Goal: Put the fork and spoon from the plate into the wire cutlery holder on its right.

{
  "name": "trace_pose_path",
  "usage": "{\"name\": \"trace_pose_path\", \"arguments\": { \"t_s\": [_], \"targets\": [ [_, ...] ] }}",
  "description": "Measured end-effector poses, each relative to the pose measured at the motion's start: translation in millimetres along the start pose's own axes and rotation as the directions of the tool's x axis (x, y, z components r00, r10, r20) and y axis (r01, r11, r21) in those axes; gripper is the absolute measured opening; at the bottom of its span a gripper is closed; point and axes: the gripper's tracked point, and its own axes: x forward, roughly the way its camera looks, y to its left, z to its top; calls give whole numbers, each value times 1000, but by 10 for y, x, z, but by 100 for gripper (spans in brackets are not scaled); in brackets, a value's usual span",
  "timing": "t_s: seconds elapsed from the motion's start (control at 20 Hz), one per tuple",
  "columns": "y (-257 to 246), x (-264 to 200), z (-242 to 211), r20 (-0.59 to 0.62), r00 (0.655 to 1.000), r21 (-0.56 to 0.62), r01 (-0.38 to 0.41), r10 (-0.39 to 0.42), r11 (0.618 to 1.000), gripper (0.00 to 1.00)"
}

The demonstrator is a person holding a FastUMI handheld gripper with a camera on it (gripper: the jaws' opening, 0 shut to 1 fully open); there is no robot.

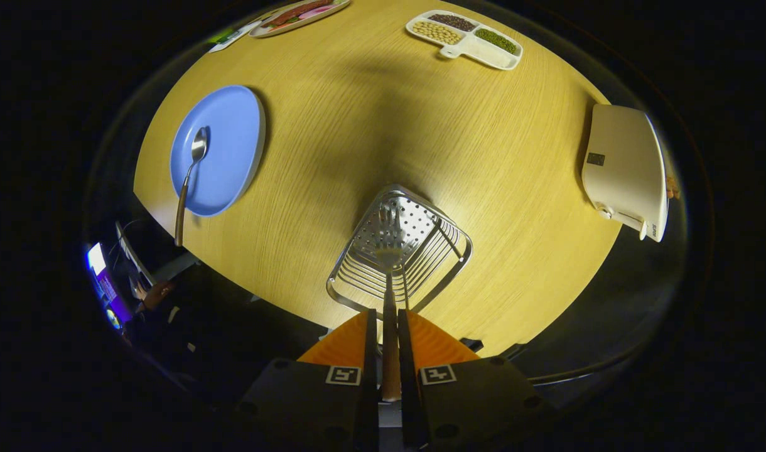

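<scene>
The tongs (389, 326) are clamped on the wooden handle of a steel fork (389, 251), whose tines hang over, perhaps just inside, the square wire cutlery holder (449, 248) on the round yellow wooden tabletop (370, 119). Well apart, the wooden-handled steel spoon (191, 172) lies on the round blue plate (232, 144).

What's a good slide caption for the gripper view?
Gripper holds fork over wire cutlery holder; spoon waits on blue plate.
</scene>
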Motion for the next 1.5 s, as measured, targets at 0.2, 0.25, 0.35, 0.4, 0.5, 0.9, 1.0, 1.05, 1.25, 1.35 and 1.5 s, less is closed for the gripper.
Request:
{"name": "trace_pose_path", "arguments": {
  "t_s": [0.2,0.25,0.35,0.4,0.5,0.9,1.0,1.05,1.25,1.35,1.5],
  "targets": [
    [12,-67,178,142,990,52,-29,22,998,36],
    [7,-103,231,186,982,66,-31,19,997,46],
    [20,-221,326,274,962,95,-39,12,995,52],
    [59,-293,361,314,949,104,-52,17,993,53],
    [183,-422,392,376,926,105,-79,34,991,63],
    [1353,-799,522,523,825,12,-255,212,967,65],
    [1674,-766,595,535,809,-21,-275,243,961,65],
    [1837,-736,638,538,801,-34,-291,263,956,65],
    [2386,-505,814,522,792,-56,-340,317,939,64],
    [2608,-388,921,510,791,-40,-370,338,928,65],
    [2861,-178,1118,480,800,6,-414,360,910,64]
  ]
}}
